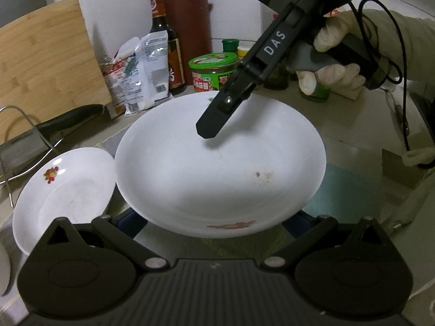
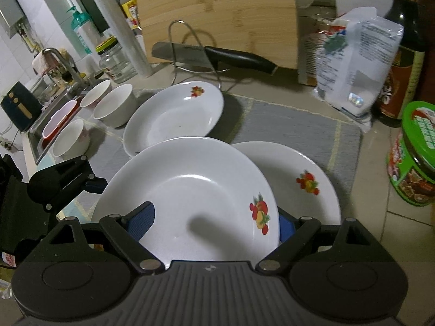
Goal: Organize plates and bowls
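A white fruit-print plate (image 1: 220, 165) is held tilted above the mat, with both grippers at it. My left gripper (image 1: 214, 231) holds its near rim; its fingers are hidden under the plate. My right gripper (image 1: 206, 130) reaches over the far rim. In the right wrist view the same plate (image 2: 190, 195) sits between my right gripper's (image 2: 214, 225) blue pads (image 2: 142, 222). A second plate (image 2: 304, 179) lies under it on the right, a third (image 2: 174, 116) behind. Three white bowls (image 2: 115, 104) stand at the left.
A grey mat (image 2: 299, 127) covers the counter. A cleaver (image 2: 212, 54) rests on a wire rack before a bamboo board (image 2: 217, 13). Bags (image 2: 353, 62), a sauce bottle (image 1: 165, 46), a green-lidded tub (image 1: 212, 72) and a knife block (image 1: 187, 27) stand behind. The sink (image 2: 54, 108) is left.
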Available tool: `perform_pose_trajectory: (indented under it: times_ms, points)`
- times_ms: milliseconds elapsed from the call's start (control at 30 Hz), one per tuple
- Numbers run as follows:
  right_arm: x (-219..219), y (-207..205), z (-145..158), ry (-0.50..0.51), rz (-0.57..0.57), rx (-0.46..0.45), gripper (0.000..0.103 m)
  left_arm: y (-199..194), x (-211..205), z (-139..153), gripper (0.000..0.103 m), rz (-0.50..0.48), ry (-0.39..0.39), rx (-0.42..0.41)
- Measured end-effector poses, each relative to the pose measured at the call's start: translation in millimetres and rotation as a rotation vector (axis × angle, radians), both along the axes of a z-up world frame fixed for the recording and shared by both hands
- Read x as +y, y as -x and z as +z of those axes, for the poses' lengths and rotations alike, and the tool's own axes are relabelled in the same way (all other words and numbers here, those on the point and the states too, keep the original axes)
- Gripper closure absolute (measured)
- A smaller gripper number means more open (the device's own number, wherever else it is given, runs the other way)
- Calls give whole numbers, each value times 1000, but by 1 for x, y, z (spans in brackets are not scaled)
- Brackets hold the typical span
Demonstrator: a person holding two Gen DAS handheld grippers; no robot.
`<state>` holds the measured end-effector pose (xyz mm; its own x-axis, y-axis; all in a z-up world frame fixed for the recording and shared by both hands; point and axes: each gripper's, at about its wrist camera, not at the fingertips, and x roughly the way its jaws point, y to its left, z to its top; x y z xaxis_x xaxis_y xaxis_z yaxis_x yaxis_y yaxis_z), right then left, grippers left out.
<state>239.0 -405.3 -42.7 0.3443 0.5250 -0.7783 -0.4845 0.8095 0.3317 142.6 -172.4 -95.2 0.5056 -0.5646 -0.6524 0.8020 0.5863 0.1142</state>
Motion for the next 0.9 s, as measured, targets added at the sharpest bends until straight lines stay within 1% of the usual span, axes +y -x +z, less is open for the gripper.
perform_pose_trajectory:
  times_ms: [333, 900]
  points:
    - [-12, -11, -8, -5, -20, 3, 10, -8, -14, -5, 1, 9, -4, 18]
    - [-14, -26, -21, -6, -37, 25, 10, -23, -26, -7, 1, 40, -48, 52]
